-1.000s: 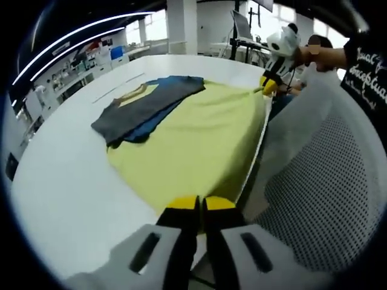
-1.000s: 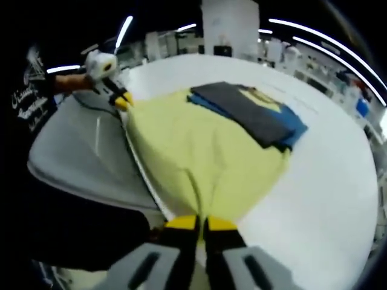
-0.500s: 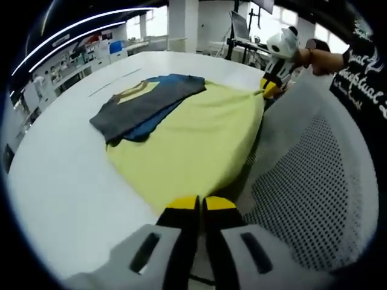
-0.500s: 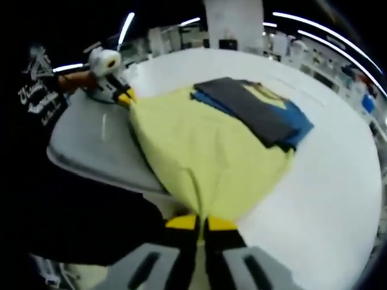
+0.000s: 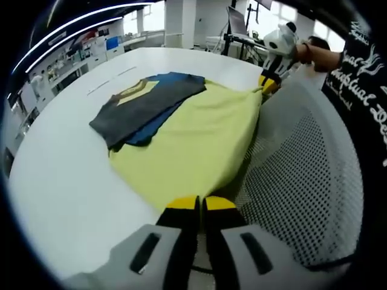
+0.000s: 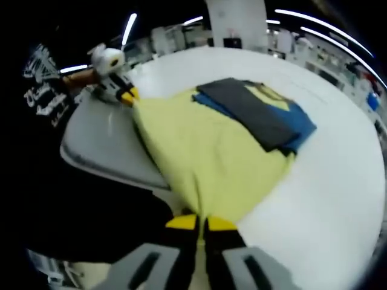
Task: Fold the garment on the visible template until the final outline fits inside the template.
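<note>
Your left tool is pinching near corner of yellow garment, jaws closed on fabric. Your right tool is gripping opposite corner. Garment is lying across white counter, hem hanging off edge. Dark gray and blue folded clothes are resting on far part. Left gripper view is showing mesh chair; right gripper view is showing its gray back.

White round table, grey mesh chair, bright windows, ceiling light strips, shelving.
</note>
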Motion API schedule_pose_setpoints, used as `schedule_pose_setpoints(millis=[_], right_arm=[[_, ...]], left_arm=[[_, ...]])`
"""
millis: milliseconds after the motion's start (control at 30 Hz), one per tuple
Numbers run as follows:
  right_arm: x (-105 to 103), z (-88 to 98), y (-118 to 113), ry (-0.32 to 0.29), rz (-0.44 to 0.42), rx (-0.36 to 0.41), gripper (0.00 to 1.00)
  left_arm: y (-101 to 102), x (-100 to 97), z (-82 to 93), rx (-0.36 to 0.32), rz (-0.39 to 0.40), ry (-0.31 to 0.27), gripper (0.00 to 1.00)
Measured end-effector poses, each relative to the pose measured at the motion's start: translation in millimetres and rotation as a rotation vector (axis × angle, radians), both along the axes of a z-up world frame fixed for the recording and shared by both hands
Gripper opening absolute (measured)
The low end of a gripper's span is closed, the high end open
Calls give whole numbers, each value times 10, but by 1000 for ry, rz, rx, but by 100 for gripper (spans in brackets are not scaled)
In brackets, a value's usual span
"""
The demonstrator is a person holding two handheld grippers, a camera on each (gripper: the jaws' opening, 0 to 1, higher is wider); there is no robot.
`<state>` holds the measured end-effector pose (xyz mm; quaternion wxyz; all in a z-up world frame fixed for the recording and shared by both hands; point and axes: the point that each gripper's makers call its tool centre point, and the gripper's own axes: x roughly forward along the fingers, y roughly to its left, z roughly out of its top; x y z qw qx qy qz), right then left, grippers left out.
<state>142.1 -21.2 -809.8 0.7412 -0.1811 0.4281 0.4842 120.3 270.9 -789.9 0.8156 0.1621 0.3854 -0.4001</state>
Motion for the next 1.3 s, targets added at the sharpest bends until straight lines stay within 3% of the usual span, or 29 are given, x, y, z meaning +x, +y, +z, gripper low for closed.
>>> schedule_pose_setpoints(millis=[567,1300], right_arm=[[581,345,35,-156,2,-19,0],[1318,636,95,-273,-44,-23,0]], left_arm=[[68,534,357,-4,4,-107,0],[89,1425,696,-4,47,-255,0]])
